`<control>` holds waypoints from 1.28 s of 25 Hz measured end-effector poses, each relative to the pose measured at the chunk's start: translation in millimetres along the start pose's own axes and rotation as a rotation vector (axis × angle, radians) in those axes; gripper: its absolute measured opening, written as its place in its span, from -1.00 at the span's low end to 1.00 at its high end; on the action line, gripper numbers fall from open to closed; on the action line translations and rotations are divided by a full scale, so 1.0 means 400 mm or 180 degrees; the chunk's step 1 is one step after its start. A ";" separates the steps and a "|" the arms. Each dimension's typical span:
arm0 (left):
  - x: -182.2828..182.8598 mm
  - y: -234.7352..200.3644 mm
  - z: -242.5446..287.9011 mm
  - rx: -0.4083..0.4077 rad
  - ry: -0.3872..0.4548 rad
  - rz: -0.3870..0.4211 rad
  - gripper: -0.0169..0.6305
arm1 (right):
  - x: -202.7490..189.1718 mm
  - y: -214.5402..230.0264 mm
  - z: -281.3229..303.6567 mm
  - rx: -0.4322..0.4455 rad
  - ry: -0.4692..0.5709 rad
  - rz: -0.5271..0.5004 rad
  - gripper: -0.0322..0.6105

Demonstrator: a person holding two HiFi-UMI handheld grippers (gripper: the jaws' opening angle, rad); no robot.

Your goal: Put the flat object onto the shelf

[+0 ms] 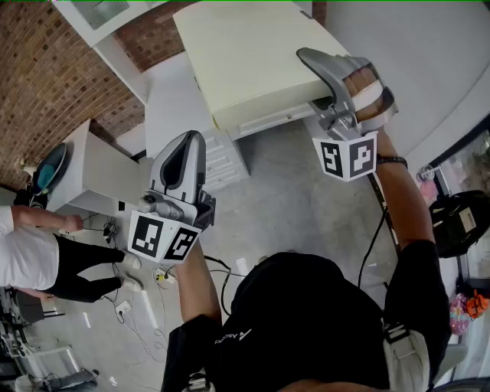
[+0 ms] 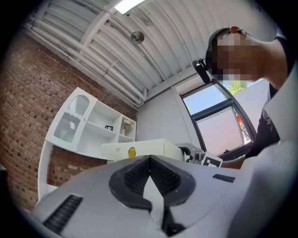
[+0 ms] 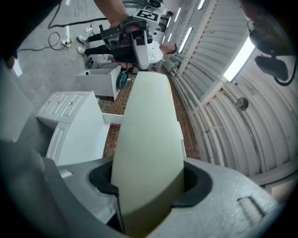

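Observation:
The flat object is a wide cream box (image 1: 245, 53), held level above the floor in the head view. My right gripper (image 1: 328, 96) is shut on its right edge, and in the right gripper view the box (image 3: 149, 130) fills the space between the jaws of that gripper (image 3: 149, 186). My left gripper (image 1: 186, 149) hangs lower left of the box, apart from it, shut and with nothing in it. From the left gripper (image 2: 150, 160) I see the box (image 2: 139, 149) side-on, with the white shelf unit (image 2: 88, 125) on the brick wall behind it.
A white drawer cabinet (image 1: 180, 107) stands below the box, and a white shelf unit (image 1: 107, 23) is against the brick wall. A lower white unit (image 1: 92, 176) is at left. A person (image 1: 34, 260) crouches at far left. Cables (image 1: 153, 298) lie on the grey floor.

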State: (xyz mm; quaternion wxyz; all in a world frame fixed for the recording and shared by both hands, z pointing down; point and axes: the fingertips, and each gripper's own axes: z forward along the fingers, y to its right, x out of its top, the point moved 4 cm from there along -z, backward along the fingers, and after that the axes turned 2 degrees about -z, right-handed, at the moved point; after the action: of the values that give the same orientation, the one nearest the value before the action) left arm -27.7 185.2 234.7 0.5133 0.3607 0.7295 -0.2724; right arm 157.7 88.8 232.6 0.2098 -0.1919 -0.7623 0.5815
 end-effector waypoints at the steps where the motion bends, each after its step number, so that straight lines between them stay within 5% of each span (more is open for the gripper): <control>1: 0.000 -0.001 0.002 -0.0002 0.0000 0.0005 -0.95 | -0.001 0.000 0.002 0.0002 0.0002 0.0021 -0.05; 32: -0.016 0.037 0.109 0.0272 -0.0017 0.0222 -0.95 | -0.145 0.046 0.044 -0.0101 0.0216 -0.0012 -0.05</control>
State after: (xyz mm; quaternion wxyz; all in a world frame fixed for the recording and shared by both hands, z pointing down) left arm 9.8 159.0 226.3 0.5086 0.4069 0.7027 -0.2862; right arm 197.7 48.3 205.1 0.2336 -0.2133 -0.7642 0.5621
